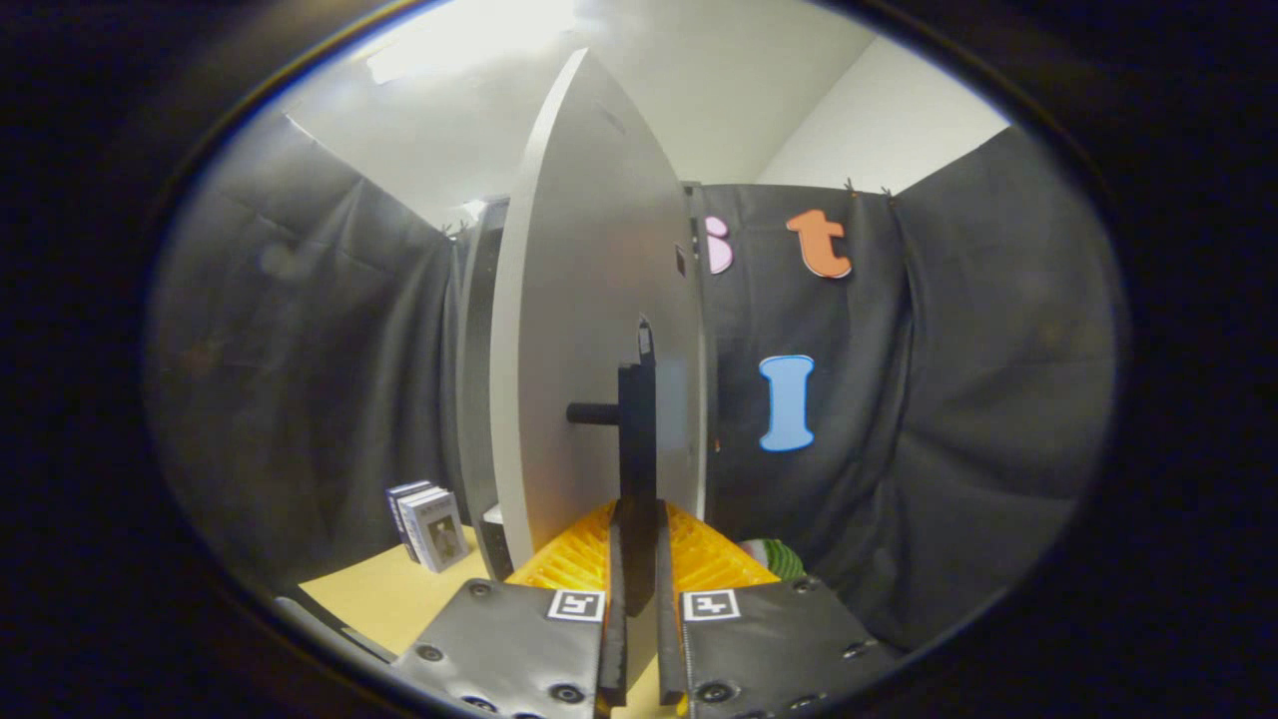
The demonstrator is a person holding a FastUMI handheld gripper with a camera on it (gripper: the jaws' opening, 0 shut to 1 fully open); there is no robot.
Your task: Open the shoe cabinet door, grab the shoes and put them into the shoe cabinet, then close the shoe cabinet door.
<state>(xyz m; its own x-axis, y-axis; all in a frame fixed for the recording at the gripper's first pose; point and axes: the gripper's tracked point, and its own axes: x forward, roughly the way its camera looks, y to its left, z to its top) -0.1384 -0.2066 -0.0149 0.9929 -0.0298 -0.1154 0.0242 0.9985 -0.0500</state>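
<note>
Gripper view, left to right.

Far left: small boxes (pixel 427 524) standing on the tan tabletop (pixel 389 599), close to the cabinet's foot. Not task-relevant.

Next: shoe cabinet (pixel 477 379), grey, its carcass edge showing as a vertical strip. Its door (pixel 589 330) is swung out, seen nearly edge-on, with its free edge toward the camera. So the door is partly open, hinge side beyond, opening to the left of the panel.

Centre: black handle (pixel 636 439), a vertical bar standing off the door face on a short stub that points left. Long axis is vertical, running straight up from between the fingers.

Gripper (pixel 639 599): the two fingers are nearly together with the lower end of the handle bar between them. They look clamped on the handle, though actual pad contact is hard to confirm from this angle. Only a narrow slit is left between them.

Key relation: the handle is directly ahead and in line with the gap, bar parallel to the finger faces. Judgement: any further swing should follow an arc about the hinge, or the bar may slip out.

Right of the fingers: a striped green-and-pink object (pixel 774 557) peeks out low down; can't tell if it's a shoe.

Yellow ribbed part (pixel 584 559) just ahead of the fingers belongs to the tool.
</note>
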